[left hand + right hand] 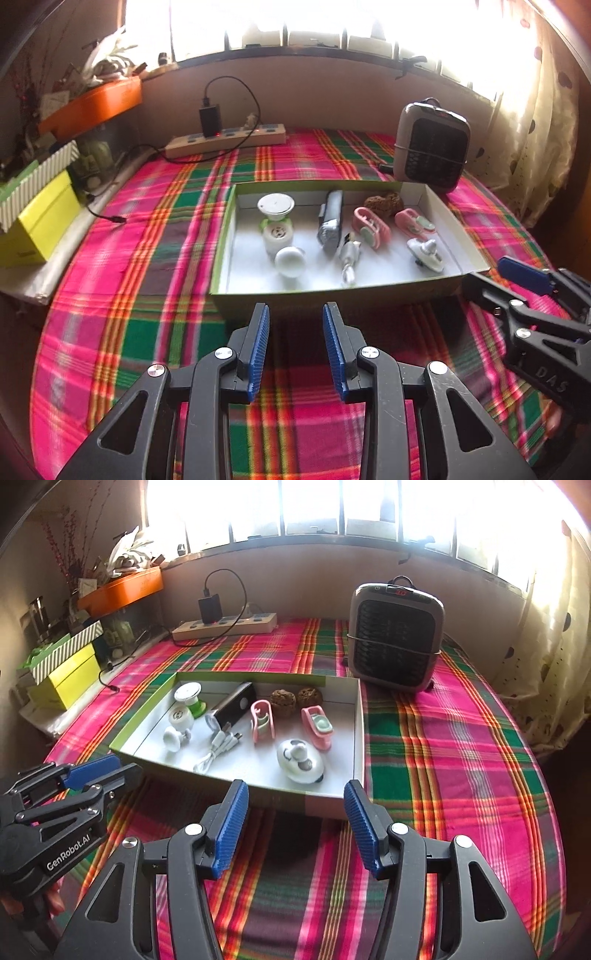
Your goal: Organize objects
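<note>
The left tongs (295,347) stand parted with a moderate gap between the blue pads and nothing held, hovering over the plaid cloth (147,258) just short of the near wall of the shallow box (332,295). The right tongs (295,827) are spread wider, also holding nothing, poised near the box's front right corner (332,801). Each pair shows at the edge of the other's view, flanking the box. Inside on the white floor, at the left lie a white knob (176,738), a round white piece (181,716) and a white-and-green disc (190,696). In the middle are a dark flashlight (231,709) and a coiled white cable (218,747). Toward the right sit two pink clips (262,722) (318,725), two brown balls (282,700) (309,696) against the far wall, and a white oval gadget (301,762) nearest the front. Behind the box stands a small heater (395,635), with a power strip (225,626) by the wall and a yellow box (70,681) off the cloth's left edge
</note>
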Motion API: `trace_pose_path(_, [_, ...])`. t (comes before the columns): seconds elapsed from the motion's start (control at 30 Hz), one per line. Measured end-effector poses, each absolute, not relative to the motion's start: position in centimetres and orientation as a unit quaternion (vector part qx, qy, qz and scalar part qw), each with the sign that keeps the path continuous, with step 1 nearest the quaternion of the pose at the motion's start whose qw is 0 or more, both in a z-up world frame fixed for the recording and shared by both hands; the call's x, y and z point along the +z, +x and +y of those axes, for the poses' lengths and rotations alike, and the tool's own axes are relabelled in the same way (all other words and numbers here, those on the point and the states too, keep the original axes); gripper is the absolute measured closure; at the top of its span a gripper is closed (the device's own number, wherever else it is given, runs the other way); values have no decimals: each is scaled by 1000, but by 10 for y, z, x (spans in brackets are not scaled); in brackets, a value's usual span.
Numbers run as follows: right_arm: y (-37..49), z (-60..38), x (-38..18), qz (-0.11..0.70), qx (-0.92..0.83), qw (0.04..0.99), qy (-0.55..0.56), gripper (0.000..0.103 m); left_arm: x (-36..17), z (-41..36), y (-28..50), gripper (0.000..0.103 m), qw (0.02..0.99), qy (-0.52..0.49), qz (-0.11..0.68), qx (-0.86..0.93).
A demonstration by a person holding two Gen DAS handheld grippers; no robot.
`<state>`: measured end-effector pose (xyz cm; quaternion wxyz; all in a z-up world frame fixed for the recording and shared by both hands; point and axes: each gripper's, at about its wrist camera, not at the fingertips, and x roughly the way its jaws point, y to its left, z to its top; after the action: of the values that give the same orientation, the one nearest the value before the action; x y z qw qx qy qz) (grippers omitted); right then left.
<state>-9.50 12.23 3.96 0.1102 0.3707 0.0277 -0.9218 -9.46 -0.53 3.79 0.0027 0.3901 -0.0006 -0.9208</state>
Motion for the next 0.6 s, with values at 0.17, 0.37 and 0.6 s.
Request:
trace_pose_path(0.17, [-85,127,34,25,-920,104,377,48,30,-10,-87,75,6,401,3,-916])
trace_pose_path(0.37, [-77,132,21,22,-913,98,395,48,18,-10,-78,75,12,416,2,-909])
trace_pose_path(0.6, [-69,137,10,29,-906,89,413,48,5,-14,-71,75,24,431,-2,-902])
